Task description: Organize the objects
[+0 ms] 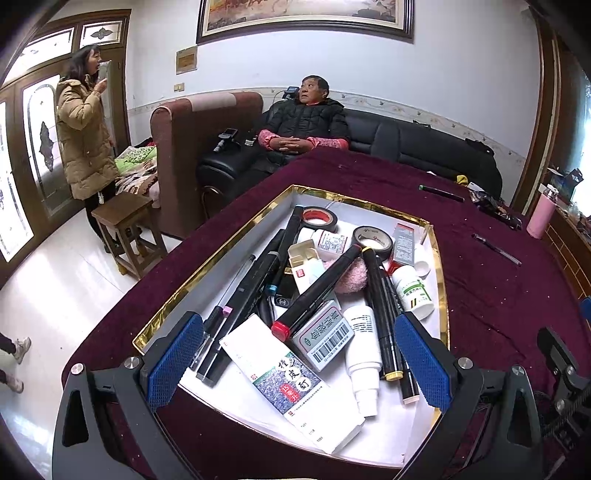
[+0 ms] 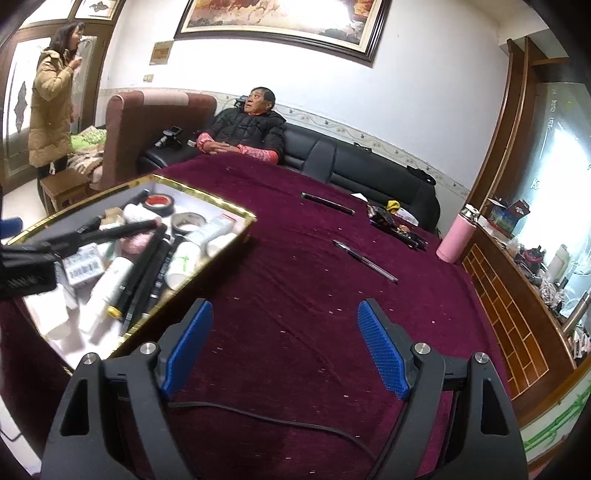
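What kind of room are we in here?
Most likely a home living room: a black sofa against the wall, a large framed painting above it, and a table under a maroon cloth holding a box of household odds and ends.

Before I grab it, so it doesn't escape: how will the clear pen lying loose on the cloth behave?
The clear pen looks slim and round, so it may roll if nudged. It seems light and rigid. The burgundy cloth should damp rolling somewhat.

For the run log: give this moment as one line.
left gripper: open, over box | right gripper: open, over tablecloth | pens outside box
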Demonstrator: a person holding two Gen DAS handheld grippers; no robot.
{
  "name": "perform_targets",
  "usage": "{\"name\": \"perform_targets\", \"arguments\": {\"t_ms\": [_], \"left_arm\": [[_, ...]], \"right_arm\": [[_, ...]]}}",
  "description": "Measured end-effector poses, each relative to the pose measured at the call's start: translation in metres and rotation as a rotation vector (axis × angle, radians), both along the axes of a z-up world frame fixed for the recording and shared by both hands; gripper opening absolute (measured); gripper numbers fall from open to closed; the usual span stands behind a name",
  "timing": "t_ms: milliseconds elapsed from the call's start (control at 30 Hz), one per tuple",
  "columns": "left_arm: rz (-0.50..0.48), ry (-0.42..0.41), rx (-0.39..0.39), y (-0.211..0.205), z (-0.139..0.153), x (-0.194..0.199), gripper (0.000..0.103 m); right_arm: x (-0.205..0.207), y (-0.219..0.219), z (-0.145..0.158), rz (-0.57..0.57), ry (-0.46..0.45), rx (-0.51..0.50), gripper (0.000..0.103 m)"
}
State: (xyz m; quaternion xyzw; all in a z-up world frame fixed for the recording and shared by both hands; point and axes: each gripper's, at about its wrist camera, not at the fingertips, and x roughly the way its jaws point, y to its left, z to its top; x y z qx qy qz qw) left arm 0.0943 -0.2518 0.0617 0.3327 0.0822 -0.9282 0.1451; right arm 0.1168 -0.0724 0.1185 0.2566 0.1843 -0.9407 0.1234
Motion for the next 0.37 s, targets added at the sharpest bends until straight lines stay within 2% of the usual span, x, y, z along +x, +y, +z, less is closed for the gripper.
{"name": "perform_targets", "arguments": {"t_ms": [133,233,367], "left_arm": [[0.034,-0.004,-0.034,0.004,-0.003,0.005,0.102],[0.052,-0.001,-0.066,0.006,-0.005,0.009,0.102],[0.069,-0.009,-0.032,0.001,-0.004,0.009,0.102]], "right_arm": [[0.006,-0.012,-0.006,0.024,-0.046,-0.059,0.082],[0.011,-0.022,-0.013,0.050,-0.063,-0.055,0.082],[0.015,-0.025,-0.014,0.054,-0.058,-0.040,0.082]]}}
